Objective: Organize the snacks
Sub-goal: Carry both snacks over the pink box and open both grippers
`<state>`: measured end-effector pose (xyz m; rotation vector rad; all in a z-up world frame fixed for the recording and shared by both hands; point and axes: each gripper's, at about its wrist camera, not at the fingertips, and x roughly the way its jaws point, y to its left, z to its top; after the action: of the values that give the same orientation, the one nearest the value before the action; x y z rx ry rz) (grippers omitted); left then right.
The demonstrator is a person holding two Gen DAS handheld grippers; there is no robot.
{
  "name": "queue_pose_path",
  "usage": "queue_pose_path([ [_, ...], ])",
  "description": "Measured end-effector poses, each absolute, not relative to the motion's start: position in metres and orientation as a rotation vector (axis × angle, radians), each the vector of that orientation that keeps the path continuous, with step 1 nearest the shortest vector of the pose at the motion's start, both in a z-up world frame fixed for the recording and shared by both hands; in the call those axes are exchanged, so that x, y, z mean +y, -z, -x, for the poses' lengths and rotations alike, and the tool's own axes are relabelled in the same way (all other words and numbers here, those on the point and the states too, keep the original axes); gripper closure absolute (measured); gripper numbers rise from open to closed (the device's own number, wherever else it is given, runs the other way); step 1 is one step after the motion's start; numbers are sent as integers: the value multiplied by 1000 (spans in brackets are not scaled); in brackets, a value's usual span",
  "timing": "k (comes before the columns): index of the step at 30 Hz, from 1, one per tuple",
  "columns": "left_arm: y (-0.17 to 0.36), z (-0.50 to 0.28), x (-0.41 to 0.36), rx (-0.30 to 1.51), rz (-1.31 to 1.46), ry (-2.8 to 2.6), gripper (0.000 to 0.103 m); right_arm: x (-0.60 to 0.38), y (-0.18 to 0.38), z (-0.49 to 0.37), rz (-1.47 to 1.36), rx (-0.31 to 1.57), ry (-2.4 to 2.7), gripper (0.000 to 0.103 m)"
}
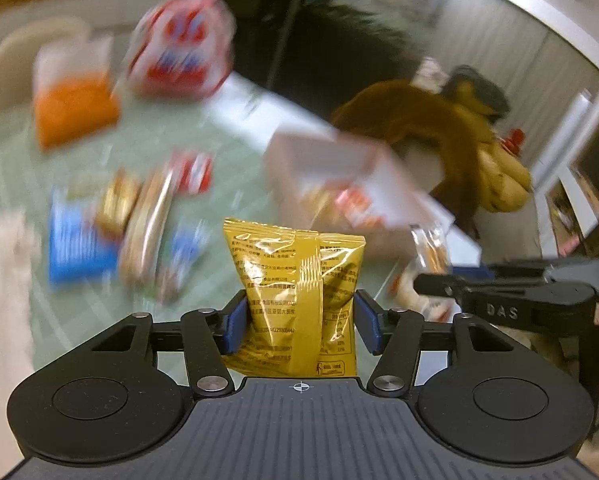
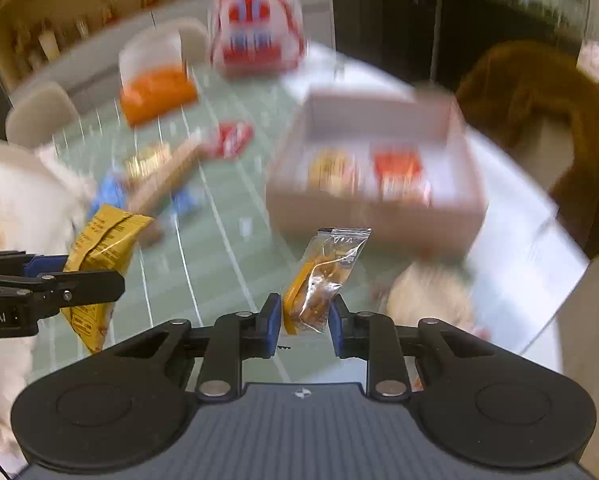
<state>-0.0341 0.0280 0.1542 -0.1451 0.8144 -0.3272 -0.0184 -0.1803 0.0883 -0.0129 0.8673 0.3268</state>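
My left gripper [image 1: 301, 320] is shut on a yellow foil snack bag [image 1: 299, 292], which stands upright between the blue pads [image 1: 235, 322], lifted off the table. The same yellow bag [image 2: 99, 264] shows at the left of the right wrist view, held in the left gripper [image 2: 59, 280]. My right gripper [image 2: 304, 322] is shut on a small clear packet with an orange snack inside [image 2: 319, 280]. The right gripper [image 1: 439, 284] and its packet [image 1: 431, 248] appear at the right of the left wrist view. A white open box [image 2: 379, 216] ahead holds a yellow and a red snack.
On the green checked tablecloth [image 2: 227, 232] lie several loose snacks [image 2: 159, 176], an orange-and-white bag [image 2: 155, 88] and a big red-and-white bag [image 2: 255, 32]. A brown plush toy [image 2: 539, 100] lies past the table's right edge. Pale chairs [image 2: 39, 112] stand behind.
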Motion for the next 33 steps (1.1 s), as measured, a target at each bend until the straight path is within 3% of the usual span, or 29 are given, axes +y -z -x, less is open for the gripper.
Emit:
queue_pose_path([
  [5,-255,-10,1,630,-17,352,42,-199,-179,-18,-9,692,-353,78],
  [10,-238,-82,-33,675,101,455,42,-220,-216,-81,-62,636,-329,78],
  [17,-119,-182,-62,883,260,483,41,-242,-160,-154,-29,762,-272,78],
  [20,-86,-204,-60,948,288,413,43,-248,-122,-179,-49,828,-320,73],
  [24,-85,-211,-39,935,338,419,43,-248,-78,-198,-60,912,-324,55],
  [29,-104,-213,37,790,337,201,43,-249,-55,-192,-79,935,-306,54],
  [33,-88,-230,89,824,332,16,43,-253,-51,-166,-70,919,-318,50],
])
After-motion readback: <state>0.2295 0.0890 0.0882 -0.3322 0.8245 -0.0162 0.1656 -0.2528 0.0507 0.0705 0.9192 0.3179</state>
